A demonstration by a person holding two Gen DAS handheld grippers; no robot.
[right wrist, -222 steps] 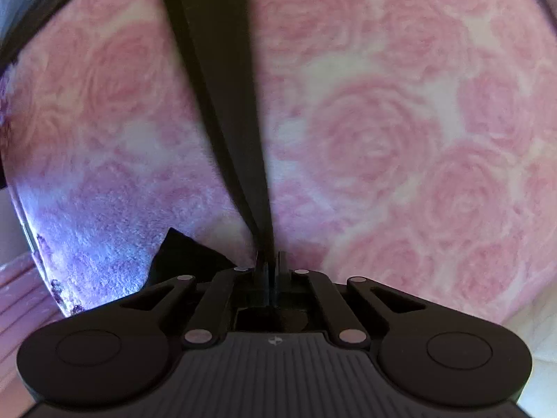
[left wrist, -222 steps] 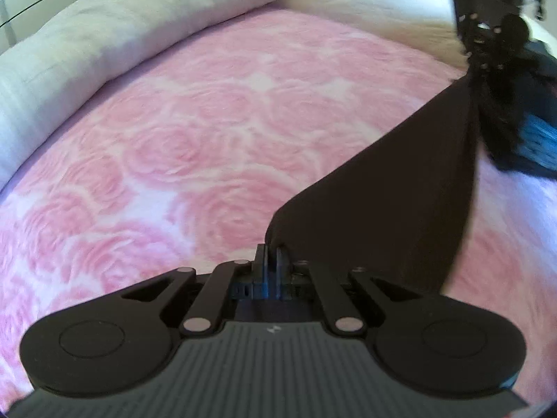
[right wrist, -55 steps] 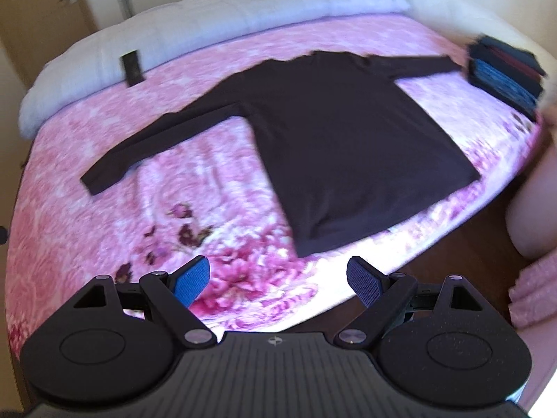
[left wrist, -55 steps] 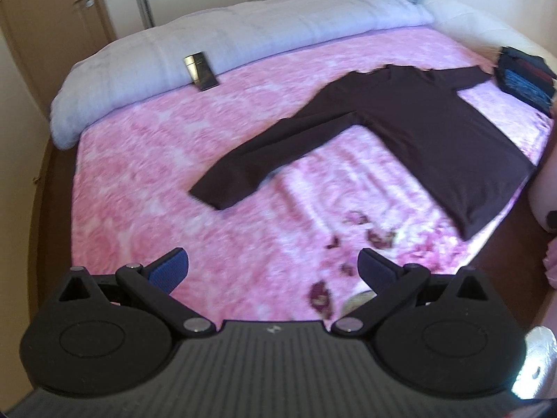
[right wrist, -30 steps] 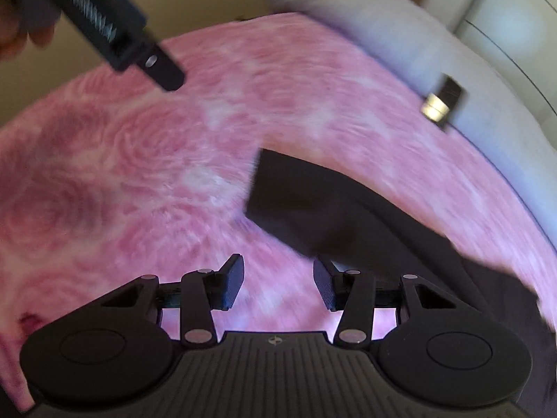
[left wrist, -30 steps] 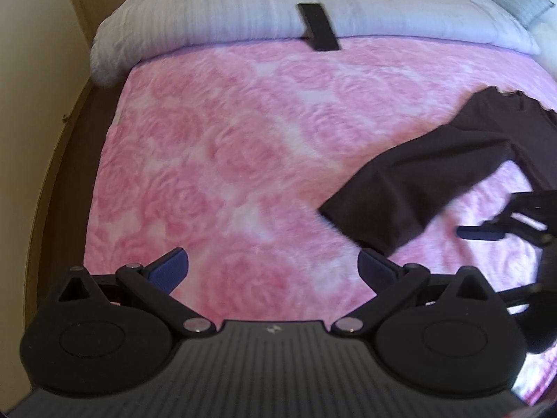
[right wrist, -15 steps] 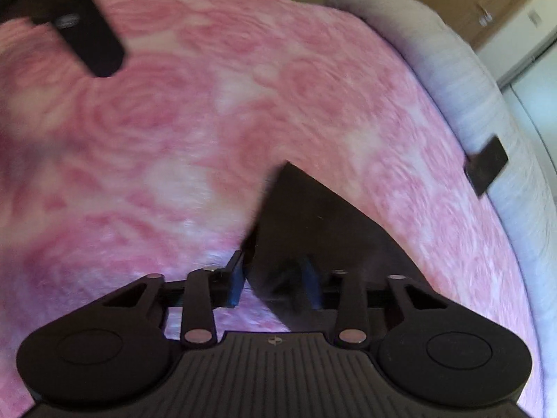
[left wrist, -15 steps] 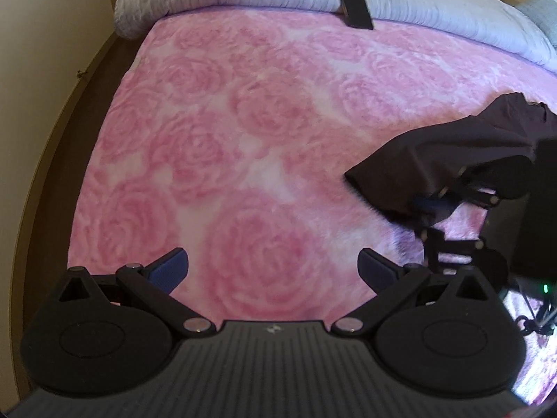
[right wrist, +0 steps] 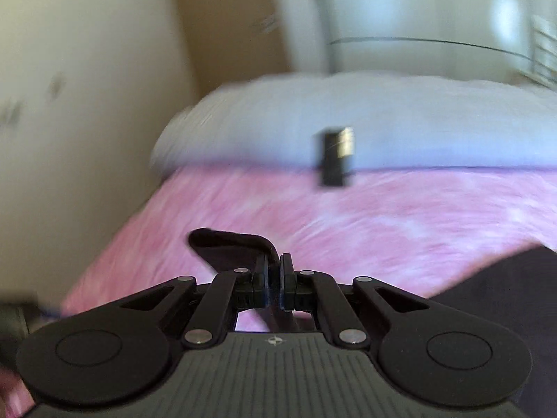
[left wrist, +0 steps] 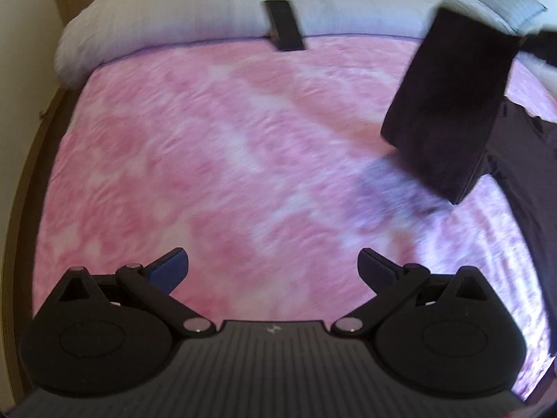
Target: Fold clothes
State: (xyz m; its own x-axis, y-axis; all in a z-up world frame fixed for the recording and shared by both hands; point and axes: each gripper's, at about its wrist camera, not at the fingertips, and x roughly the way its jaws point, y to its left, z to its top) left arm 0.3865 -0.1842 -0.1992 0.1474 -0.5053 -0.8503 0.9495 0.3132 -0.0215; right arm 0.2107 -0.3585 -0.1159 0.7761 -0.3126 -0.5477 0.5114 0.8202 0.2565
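Note:
A dark brown long-sleeved top lies on the pink rose-patterned bedspread (left wrist: 226,160). Its sleeve (left wrist: 449,104) hangs lifted above the bed at the right of the left wrist view, with its cuff end up by the right gripper at the top right edge. In the right wrist view my right gripper (right wrist: 275,271) is shut on the sleeve cuff (right wrist: 229,244), which curls out to the left of the fingers; the top's body (right wrist: 504,299) shows at the lower right. My left gripper (left wrist: 273,264) is open over bare bedspread, left of the sleeve, holding nothing.
A grey-white duvet (left wrist: 195,10) is rolled along the far side of the bed, with a small black flat object (left wrist: 283,24) on it. A wall and floor strip run along the bed's left edge (left wrist: 31,160). Wardrobe doors (right wrist: 417,17) stand behind the duvet.
The right gripper closed on the sleeve cuff and lifted it up off the bedspread, rolling as it rose. The left gripper stayed open and shifted across the bed.

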